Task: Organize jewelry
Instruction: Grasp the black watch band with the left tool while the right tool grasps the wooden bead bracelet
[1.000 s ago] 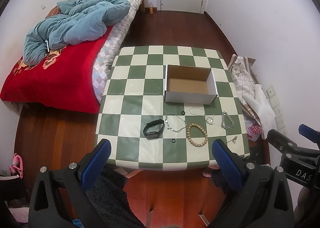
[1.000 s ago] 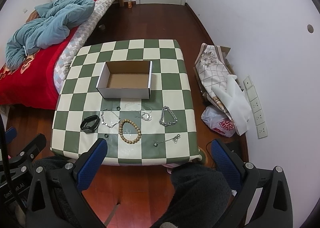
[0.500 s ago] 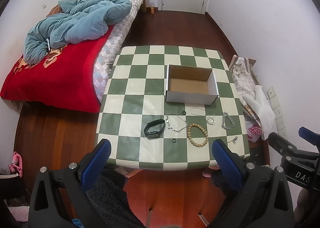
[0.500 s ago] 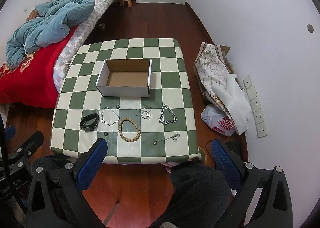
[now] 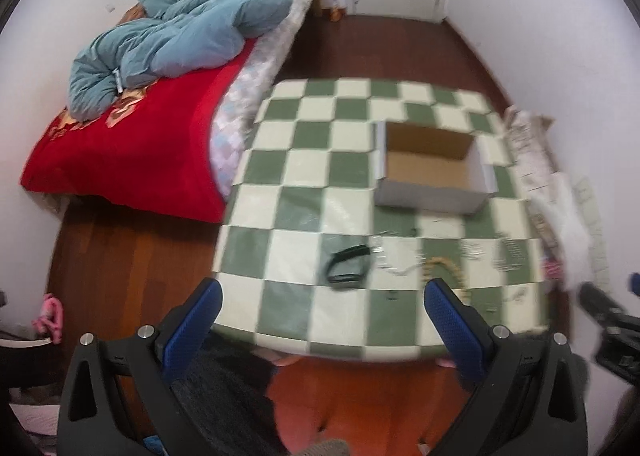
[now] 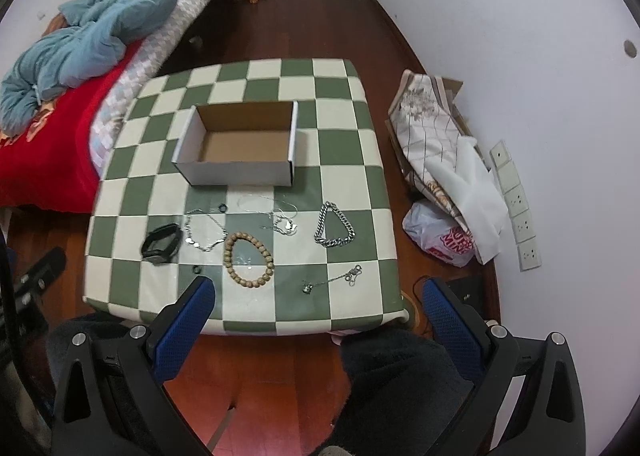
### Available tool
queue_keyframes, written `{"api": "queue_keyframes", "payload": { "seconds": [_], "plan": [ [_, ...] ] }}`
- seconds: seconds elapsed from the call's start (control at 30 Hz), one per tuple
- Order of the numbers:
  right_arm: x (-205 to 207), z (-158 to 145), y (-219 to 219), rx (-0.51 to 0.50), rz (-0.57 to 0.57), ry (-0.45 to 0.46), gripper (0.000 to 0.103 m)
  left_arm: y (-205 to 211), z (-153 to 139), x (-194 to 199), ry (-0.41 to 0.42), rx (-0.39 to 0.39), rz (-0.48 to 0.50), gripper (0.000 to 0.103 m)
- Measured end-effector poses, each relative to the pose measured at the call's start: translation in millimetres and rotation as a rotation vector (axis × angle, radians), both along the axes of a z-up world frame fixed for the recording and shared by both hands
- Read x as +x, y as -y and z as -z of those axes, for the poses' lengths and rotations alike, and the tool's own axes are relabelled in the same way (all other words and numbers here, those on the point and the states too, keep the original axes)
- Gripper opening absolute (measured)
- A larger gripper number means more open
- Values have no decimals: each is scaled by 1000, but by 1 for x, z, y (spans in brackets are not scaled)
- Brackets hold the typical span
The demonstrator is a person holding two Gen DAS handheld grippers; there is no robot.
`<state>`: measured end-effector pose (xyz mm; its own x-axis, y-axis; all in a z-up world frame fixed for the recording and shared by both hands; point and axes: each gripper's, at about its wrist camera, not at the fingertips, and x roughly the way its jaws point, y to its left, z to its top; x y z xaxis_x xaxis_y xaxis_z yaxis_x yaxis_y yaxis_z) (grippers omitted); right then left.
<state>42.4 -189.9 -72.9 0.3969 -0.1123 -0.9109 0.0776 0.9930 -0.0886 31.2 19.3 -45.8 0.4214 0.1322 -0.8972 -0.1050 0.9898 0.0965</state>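
Note:
An open empty cardboard box (image 6: pixel 240 152) stands mid-table on the green checked table (image 6: pixel 348 152); it also shows in the left wrist view (image 5: pixel 432 176). In front of it lie a black wristband (image 6: pixel 162 244), a thin silver chain (image 6: pixel 204 234), a wooden bead bracelet (image 6: pixel 248 260), a fine necklace (image 6: pixel 276 216), a chunky silver bracelet (image 6: pixel 334 224) and a small pendant chain (image 6: pixel 332 280). The wristband also shows in the blurred left wrist view (image 5: pixel 348 266). My left gripper (image 5: pixel 320 328) and right gripper (image 6: pixel 316 320) are open and empty, over the table's near edge.
A bed (image 5: pixel 132 148) with a red cover and blue duvet stands left of the table. Bags and folded cloth (image 6: pixel 444 176) lie against the right wall. Two small black rings (image 6: pixel 221 208) lie among the jewelry. Wooden floor surrounds the table.
Both grippers have moved closer to the table. The left view has shifted and blurred with motion. The jewelry and box have not moved.

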Motion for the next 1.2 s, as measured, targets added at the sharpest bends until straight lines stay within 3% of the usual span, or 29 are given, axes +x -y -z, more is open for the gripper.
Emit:
{"api": "queue_keyframes", "payload": {
  "seconds": [0.2, 0.47, 0.7, 0.93, 1.1, 1.17, 1.2],
  "plan": [
    [34, 57, 10, 33, 35, -58, 103, -18, 64, 31, -104, 55, -35, 103],
    [71, 137, -2, 20, 31, -163, 103, -25, 123, 65, -203, 21, -25, 103],
    [92, 194, -7, 78, 45, -250, 86, -28, 160, 85, -266, -44, -3, 102],
    [106, 231, -20, 72, 1, -309, 61, -30, 189, 93, -342, -167, 2, 62],
    [108, 242, -24, 68, -17, -304, 50, -28, 194, 94, -334, -181, 3, 47],
    [107, 242, -27, 64, -32, -303, 47, -28, 192, 94, -319, -174, 0, 31],
    [107, 243, -27, 63, -38, -302, 44, -29, 191, 94, -315, -171, -1, 14]
  ]
}}
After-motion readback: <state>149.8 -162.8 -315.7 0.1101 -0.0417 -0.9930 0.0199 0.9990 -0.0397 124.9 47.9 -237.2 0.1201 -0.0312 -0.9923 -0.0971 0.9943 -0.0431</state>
